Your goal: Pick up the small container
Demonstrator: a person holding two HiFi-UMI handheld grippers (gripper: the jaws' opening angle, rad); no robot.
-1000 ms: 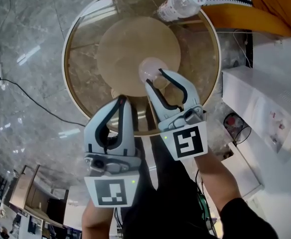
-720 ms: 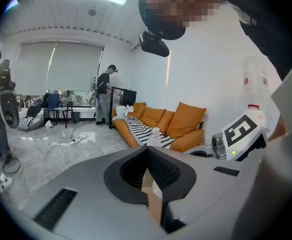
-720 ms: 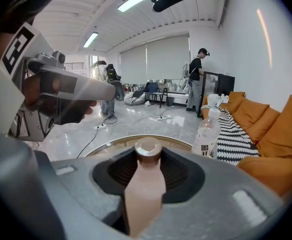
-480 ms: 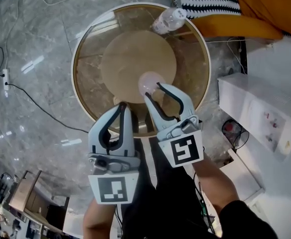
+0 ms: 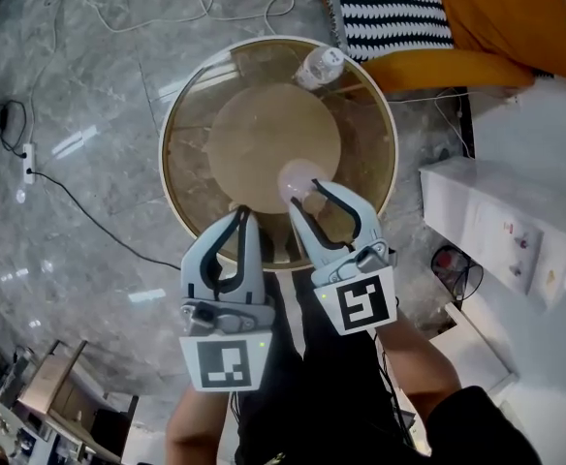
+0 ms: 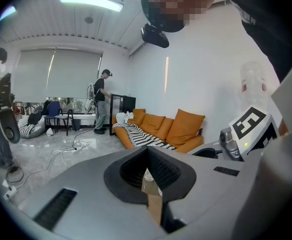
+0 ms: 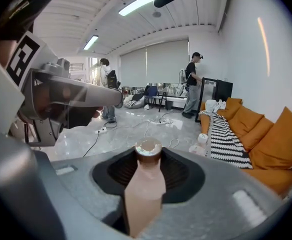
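The small container [image 5: 300,176] is a pale pink bottle with a brown cap [image 7: 149,149]. It is held above the round glass table [image 5: 181,177]. My right gripper [image 5: 305,193] is shut on it, one jaw on each side of its body [image 7: 145,194]. In the right gripper view it stands upright between the jaws, with the cap just above them. My left gripper [image 5: 242,215] hovers beside it to the left, over the table's near rim. Its fingers meet at the tips and hold nothing [image 6: 148,176].
A clear water bottle [image 5: 320,66] stands at the table's far rim. An orange sofa [image 5: 501,17] with a striped blanket [image 5: 390,8] lies beyond it. White furniture [image 5: 496,231] is on the right. Cables [image 5: 79,201] cross the marble floor, and people stand farther back [image 7: 191,84].
Both grippers have risen, the right one carrying the container up. The table now looks smaller and farther below, and more floor and sofa show.
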